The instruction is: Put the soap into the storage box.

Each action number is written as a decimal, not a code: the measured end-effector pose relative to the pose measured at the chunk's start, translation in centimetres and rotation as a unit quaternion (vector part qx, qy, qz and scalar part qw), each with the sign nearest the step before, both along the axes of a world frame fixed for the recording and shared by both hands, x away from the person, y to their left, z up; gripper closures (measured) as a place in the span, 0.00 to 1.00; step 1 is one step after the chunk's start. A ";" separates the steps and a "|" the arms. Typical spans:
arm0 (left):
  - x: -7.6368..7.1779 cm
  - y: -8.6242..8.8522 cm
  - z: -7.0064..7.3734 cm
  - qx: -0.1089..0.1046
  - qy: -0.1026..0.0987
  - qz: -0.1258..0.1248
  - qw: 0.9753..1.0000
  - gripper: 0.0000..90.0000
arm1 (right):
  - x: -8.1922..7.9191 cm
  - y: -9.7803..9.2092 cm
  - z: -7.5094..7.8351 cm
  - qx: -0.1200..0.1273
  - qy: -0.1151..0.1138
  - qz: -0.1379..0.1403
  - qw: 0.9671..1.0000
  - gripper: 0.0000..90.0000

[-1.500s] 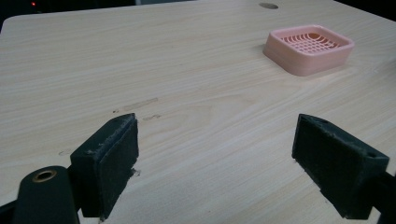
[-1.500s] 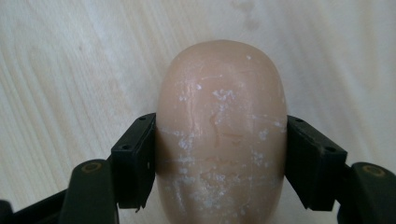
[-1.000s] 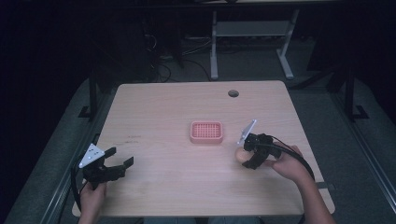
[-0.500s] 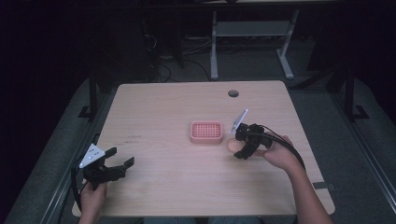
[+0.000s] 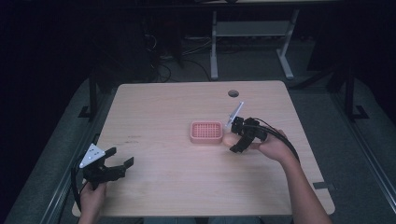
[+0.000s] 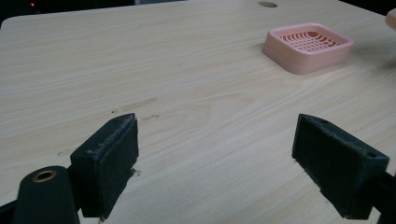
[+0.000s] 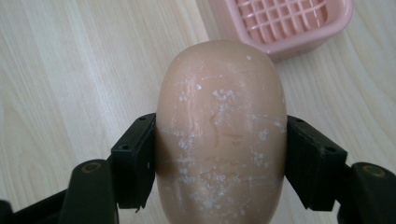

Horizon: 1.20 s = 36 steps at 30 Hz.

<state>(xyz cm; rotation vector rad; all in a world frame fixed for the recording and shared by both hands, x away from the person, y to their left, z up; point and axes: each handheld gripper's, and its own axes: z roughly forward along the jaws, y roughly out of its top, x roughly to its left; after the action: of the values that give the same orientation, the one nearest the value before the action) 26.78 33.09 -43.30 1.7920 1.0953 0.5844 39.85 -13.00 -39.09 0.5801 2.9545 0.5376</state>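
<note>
The right claw (image 7: 219,158) is clamped on a peach-coloured soap bar (image 7: 220,135), one jaw pressing each long side; the bar's rounded end juts out past the jaws and its surface is flecked with white. In the high view this claw (image 5: 235,141) sits right of the worktop's middle, held by the right hand (image 5: 271,147), with the soap (image 5: 229,138) just beside the right edge of a pink dish (image 5: 206,132). From the right gripper view the dish (image 7: 285,25) lies just ahead of the soap's tip, its gridded floor showing, and bare wood lies between the two. A cable runs from the claw back along the forearm.

The left claw (image 6: 219,163) is spread wide with nothing between its jaws, low over bare wood. In the high view it (image 5: 120,158) is near the worktop's front left corner, held by the left hand (image 5: 92,196), well apart from the dish. From the left gripper view the dish (image 6: 308,46) stands far ahead to the right, and faint dark scuffs (image 6: 135,109) mark the wood just beyond the jaws.

The worktop (image 5: 154,112) is pale wood with a round hole (image 5: 233,93) near its far edge. Beyond it stand a white desk frame (image 5: 252,42) and loose cables on a dark floor.
</note>
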 end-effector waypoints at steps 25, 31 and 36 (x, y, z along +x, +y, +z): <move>0.0 -0.1 0.1 -0.004 -0.003 0.000 1.000 0.16 | 2.9 2.6 0.4 -0.011 0.002 0.010 1.000 0.36; -0.1 -0.1 0.1 -0.002 -0.002 -0.001 1.000 0.16 | 3.4 3.0 0.6 -0.013 0.001 0.013 1.000 0.36; -0.1 0.0 0.2 -0.001 -0.004 -0.001 1.000 0.16 | 3.8 3.2 0.9 -0.004 0.001 0.014 1.000 0.36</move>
<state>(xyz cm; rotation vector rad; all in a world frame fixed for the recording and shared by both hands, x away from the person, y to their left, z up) 26.70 33.10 -43.14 1.7881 1.0880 0.5879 43.68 -9.83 -38.22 0.5398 2.9704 0.5269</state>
